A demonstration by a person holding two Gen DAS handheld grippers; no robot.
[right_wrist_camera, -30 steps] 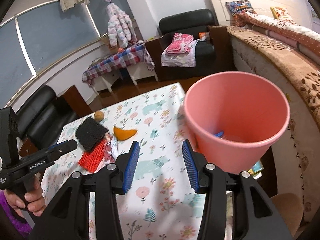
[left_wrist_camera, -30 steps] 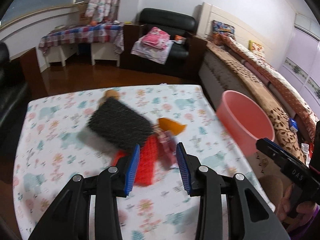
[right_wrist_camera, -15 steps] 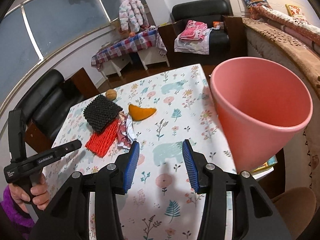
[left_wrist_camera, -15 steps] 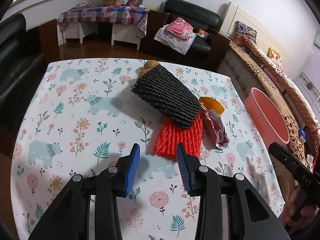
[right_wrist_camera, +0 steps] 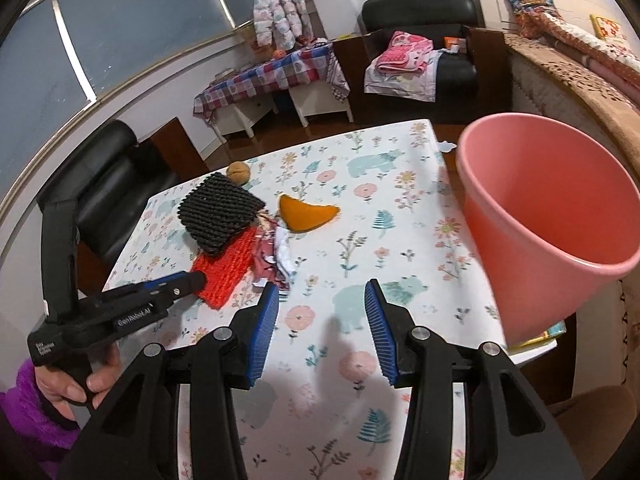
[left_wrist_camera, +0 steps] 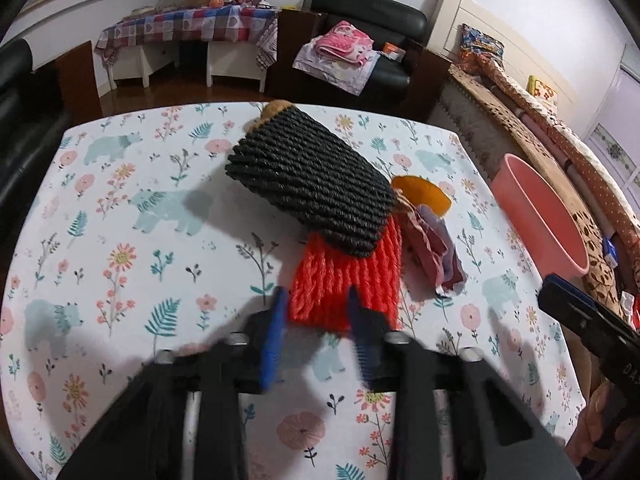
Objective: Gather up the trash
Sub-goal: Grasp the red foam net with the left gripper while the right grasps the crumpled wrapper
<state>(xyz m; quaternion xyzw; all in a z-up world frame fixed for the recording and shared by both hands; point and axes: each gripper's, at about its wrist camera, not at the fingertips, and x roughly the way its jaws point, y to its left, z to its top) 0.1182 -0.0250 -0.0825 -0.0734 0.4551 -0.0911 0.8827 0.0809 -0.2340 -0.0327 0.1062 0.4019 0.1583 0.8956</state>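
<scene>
Collecting trash, pick-up step. The left gripper (left_wrist_camera: 316, 312) stood low over the table (left_wrist_camera: 120, 240), its blue pads on either side of the near edge of the red ribbed foam net sleeve (left_wrist_camera: 348, 284). That sleeve lay flat on the floral cloth, its far end tucked under the black ribbed foam net sleeve (left_wrist_camera: 308, 184), with a crumpled maroon-and-white wrapper (left_wrist_camera: 436, 252) just beside it and an orange peel wedge (left_wrist_camera: 424, 196) beyond. To do the step well, the pinch probably had to take the red sleeve's free edge alone and draw it out from beneath the black one, since a lift straight up could drag its neighbour along. The left jaws had just been closing, with the red edge between them; blur hid whether the pads already pressed it. The right gripper (right_wrist_camera: 322, 320) hung half spread and empty above bare cloth, the pink plastic bucket (right_wrist_camera: 560, 240) near it on the right.
</scene>
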